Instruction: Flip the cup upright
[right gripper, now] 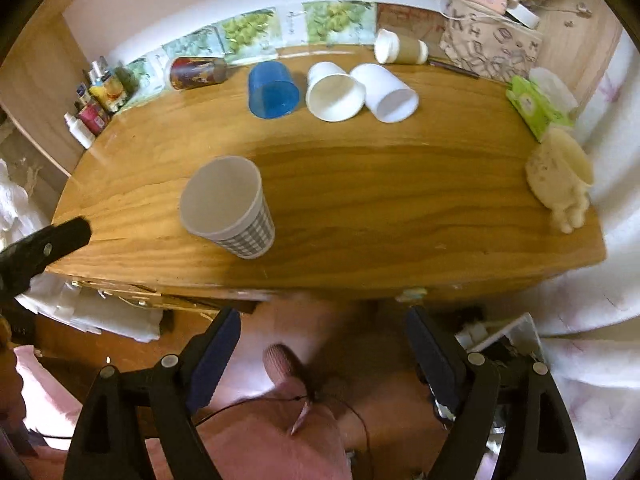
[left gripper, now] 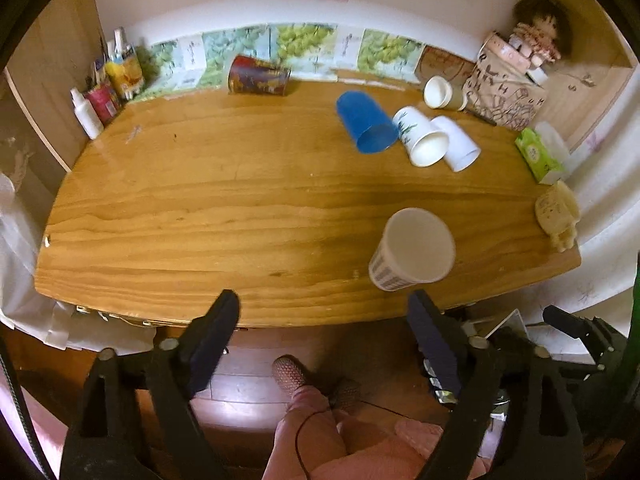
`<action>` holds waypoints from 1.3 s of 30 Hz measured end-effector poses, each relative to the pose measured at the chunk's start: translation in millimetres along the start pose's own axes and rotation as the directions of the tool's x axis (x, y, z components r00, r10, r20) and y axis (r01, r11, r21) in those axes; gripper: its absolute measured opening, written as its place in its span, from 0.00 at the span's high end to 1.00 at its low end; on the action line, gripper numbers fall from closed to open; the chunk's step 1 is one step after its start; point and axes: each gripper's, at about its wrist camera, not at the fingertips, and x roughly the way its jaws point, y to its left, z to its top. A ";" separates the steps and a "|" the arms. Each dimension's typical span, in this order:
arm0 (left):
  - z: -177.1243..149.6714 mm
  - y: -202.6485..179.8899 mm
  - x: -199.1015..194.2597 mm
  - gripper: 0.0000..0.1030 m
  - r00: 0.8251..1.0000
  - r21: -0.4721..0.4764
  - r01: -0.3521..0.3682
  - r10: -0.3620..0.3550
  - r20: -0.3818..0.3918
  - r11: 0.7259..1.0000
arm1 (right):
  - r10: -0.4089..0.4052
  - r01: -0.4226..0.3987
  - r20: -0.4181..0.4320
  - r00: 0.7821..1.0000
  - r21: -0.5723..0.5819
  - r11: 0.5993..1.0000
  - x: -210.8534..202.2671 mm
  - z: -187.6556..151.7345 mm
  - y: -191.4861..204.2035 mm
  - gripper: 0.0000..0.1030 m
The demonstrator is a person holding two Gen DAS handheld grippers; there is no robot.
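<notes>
the checked paper cup (right gripper: 230,206) stands upright near the front edge of the wooden table (right gripper: 380,200). behind it, a blue cup (right gripper: 272,88) lies tipped over. left gripper (left gripper: 324,320) and right gripper (right gripper: 324,332) hang before the table's edge, jaws apart, empty.

Along the back-left of the wooden tabletop (left gripper: 200,200) stand a white bottle (left gripper: 86,112) and a yellow bottle (left gripper: 125,72). At the right edge sit a green tissue pack (left gripper: 540,156), a cream figurine (left gripper: 558,216) and a printed paper bag (left gripper: 506,96), a doll (left gripper: 538,32) behind it.
</notes>
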 end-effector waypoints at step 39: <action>-37.2 -57.5 -105.2 0.01 0.907 -0.076 -0.168 0.185 0.379 0.983 | 0.066 -0.044 0.366 0.928 -0.068 0.997 -123.8 -20.2 -13.9 0.00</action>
